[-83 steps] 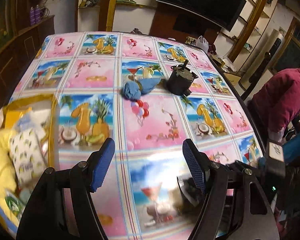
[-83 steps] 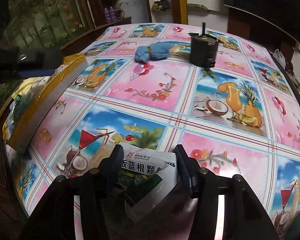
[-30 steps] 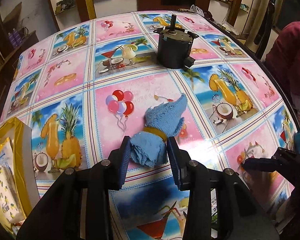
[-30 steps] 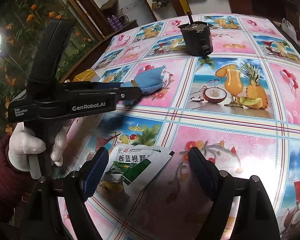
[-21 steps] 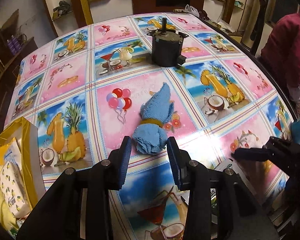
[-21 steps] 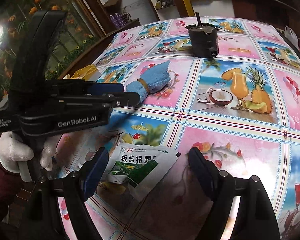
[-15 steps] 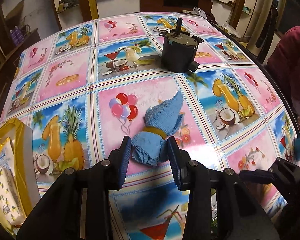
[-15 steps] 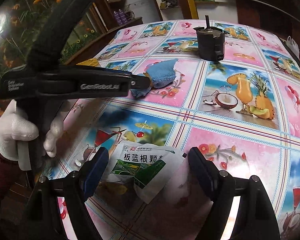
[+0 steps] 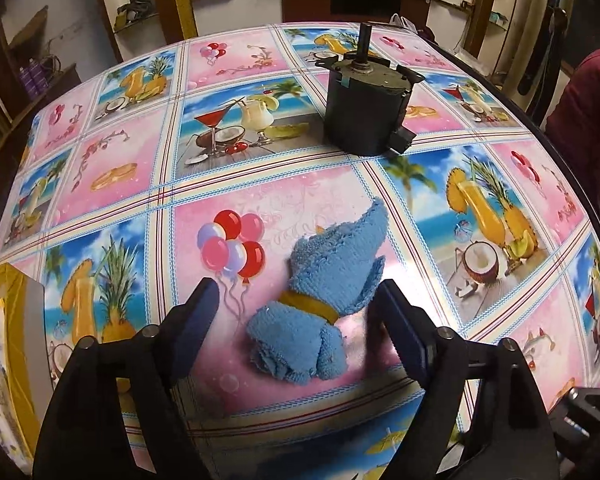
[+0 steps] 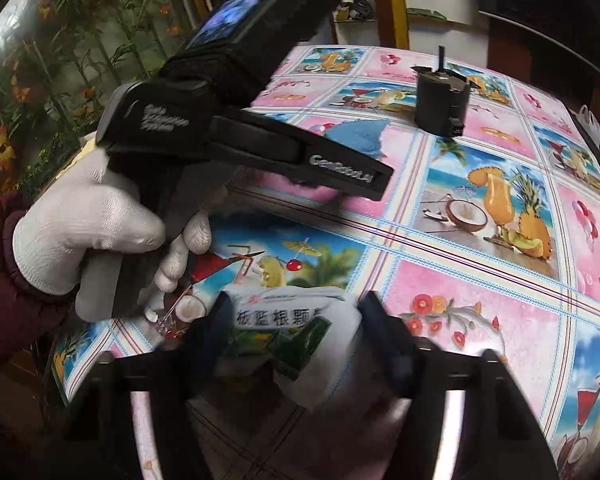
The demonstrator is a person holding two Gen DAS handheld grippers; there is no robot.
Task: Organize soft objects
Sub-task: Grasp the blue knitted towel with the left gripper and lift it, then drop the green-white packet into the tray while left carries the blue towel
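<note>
Blue towel (image 9: pixel 320 304), rolled and bound with a yellow band (image 9: pixel 308 306), lying on the desk (image 9: pixel 120 168) between the spread fingers of the left claw (image 9: pixel 300 320); pads clear of the cloth on both sides, jaws just opened, nothing pinched. White and green packet (image 10: pixel 288 332) at six o'clock in the right wrist view, between the fingers of the right claw (image 10: pixel 292 328), whose jaws have just been closing; pads appear to press its sides and bulge it, so likely gripped, though blur leaves some doubt. Yellow-edged bag (image 9: pixel 4 320) at nine o'clock in the left view, already holding pale soft packs. Dark motor (image 9: pixel 366 112) at twelve o'clock beyond the towel, a hard thing, probably no part of the sorting. Gloved hand (image 10: pixel 96 220) at nine o'clock in the right view, gripping the left claw's handle.

Judged from this: partly done. Some soft items in the bag; towel and packet not yet stowed. Left to do: close on the towel, carry both across to the bag.
</note>
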